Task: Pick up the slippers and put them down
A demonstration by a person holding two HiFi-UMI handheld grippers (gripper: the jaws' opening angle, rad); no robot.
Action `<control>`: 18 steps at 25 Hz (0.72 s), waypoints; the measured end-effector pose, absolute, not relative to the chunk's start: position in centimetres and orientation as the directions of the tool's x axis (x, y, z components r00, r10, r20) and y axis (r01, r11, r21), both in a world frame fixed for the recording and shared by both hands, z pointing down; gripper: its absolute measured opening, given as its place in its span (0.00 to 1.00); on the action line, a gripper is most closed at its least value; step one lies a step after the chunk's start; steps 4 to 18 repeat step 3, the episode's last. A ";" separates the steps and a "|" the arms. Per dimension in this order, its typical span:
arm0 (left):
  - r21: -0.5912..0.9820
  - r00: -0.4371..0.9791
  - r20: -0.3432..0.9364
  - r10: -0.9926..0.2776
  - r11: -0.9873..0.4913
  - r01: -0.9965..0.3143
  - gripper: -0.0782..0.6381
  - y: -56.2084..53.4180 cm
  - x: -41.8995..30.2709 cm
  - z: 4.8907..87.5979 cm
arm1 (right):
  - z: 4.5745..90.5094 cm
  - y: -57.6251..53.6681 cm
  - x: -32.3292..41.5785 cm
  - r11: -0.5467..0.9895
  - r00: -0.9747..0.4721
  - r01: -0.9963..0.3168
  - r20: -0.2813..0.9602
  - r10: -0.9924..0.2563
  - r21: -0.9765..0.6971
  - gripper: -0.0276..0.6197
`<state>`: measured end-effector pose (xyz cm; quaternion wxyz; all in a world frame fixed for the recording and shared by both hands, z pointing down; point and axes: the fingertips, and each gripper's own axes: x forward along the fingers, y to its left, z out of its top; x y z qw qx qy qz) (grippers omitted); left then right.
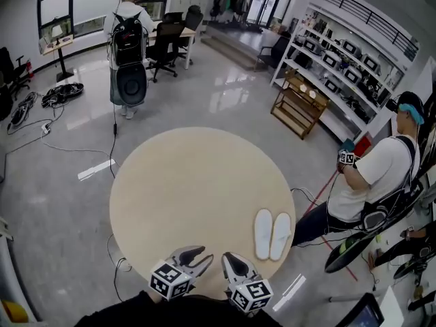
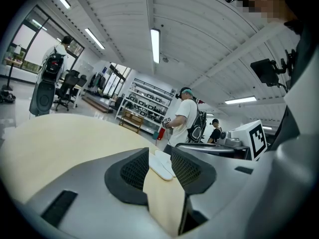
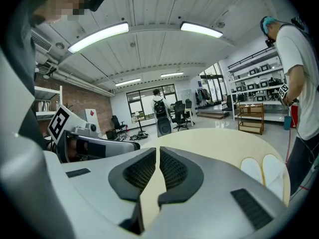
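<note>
**Slippers waiting, grippers not on them yet**

Pair of flat white soft slippers (image 1: pixel 272 235) lay side by side, touching, at the right edge of the round light-brown table (image 1: pixel 191 182). Both grippers hung over the near edge, apart from the slippers. L gripper (image 1: pixel 198 255) had its jaws partly wide w/ nothing in them, prob. ready to grab. R gripper (image 1: pixel 230 259) was nearer the slippers but pinched almost closed & empty, so I think it had to open up first.
</note>
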<state>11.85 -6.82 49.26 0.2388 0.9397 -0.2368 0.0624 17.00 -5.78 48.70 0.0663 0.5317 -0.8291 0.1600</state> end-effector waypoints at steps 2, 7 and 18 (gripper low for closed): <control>0.421 0.880 0.233 -0.414 -0.773 -0.475 0.32 -7.1 12.1 49.2 | 48.7 -6.1 17.4 0.380 -0.424 -0.904 0.284 -0.860 -0.197 0.10; 0.422 0.880 0.234 -0.414 -0.772 -0.475 0.32 -7.2 12.3 49.2 | 48.7 -6.2 17.6 0.378 -0.423 -0.904 0.286 -0.860 -0.198 0.10; 0.422 0.880 0.234 -0.414 -0.772 -0.475 0.32 -7.2 12.3 49.2 | 48.7 -6.2 17.6 0.378 -0.423 -0.904 0.286 -0.860 -0.198 0.10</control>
